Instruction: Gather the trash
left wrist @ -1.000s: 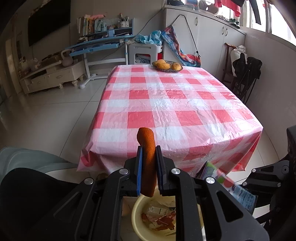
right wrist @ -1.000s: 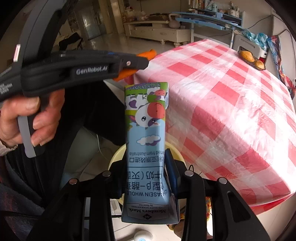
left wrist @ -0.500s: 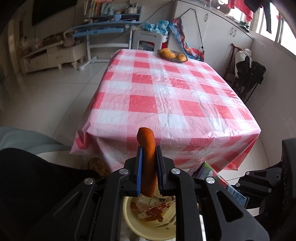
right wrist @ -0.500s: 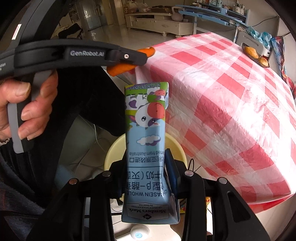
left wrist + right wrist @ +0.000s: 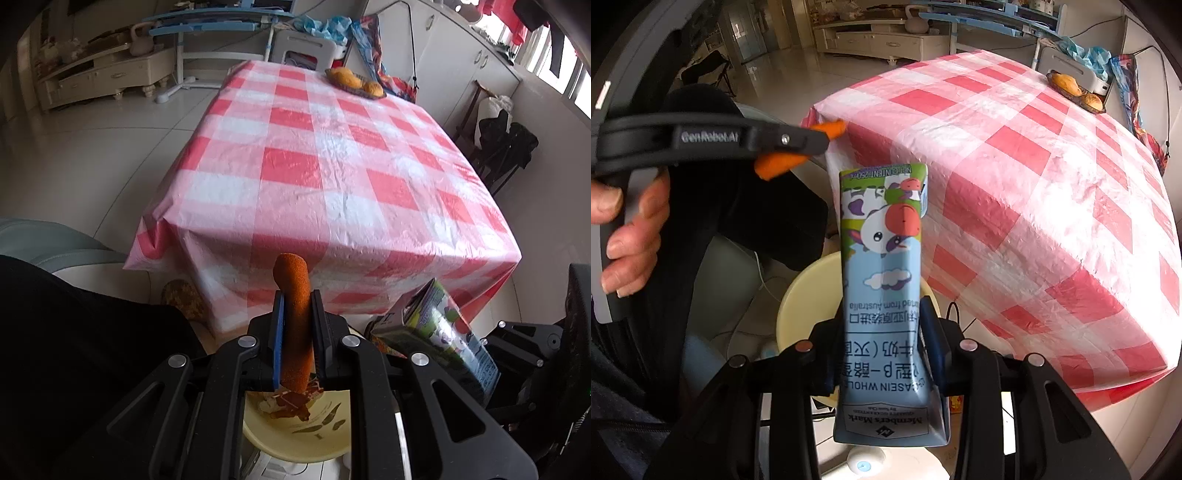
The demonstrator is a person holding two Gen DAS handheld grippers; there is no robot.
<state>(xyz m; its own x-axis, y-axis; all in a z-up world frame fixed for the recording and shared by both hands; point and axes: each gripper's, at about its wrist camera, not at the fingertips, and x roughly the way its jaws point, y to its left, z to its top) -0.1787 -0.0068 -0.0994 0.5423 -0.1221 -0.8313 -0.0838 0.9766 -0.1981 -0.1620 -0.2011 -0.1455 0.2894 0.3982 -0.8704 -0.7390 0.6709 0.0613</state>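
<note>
Left tool (image 5: 295, 332): clenched on an orange stick-shaped scrap (image 5: 293, 291), which stands up between the pads. Compared with a second ago, the tool has been lowered and tipped further downward; the yellow bin (image 5: 295, 439) now fills more of the left wrist view directly beneath the jaws. Wrappers and scraps are seen already lying inside the bin. The hand (image 5: 628, 236) gripping the left tool's handle is seen in the right wrist view.

Centre: the surface (image 5: 332, 155) under its red-checked cloth is bare of trash. Only a fruit basket (image 5: 354, 79) is noted at its far end.

Right tool (image 5: 882, 347): grasping a milk carton (image 5: 882, 280), held upright and printed upside down. No change in position or grip is noted over the last second. It is held above the bin's rim (image 5: 798, 291), just beside the left tool.

Judgement: both pieces appear positioned for release into the bin, the orange scrap first. Clearing of the surface looks nearly complete.
</note>
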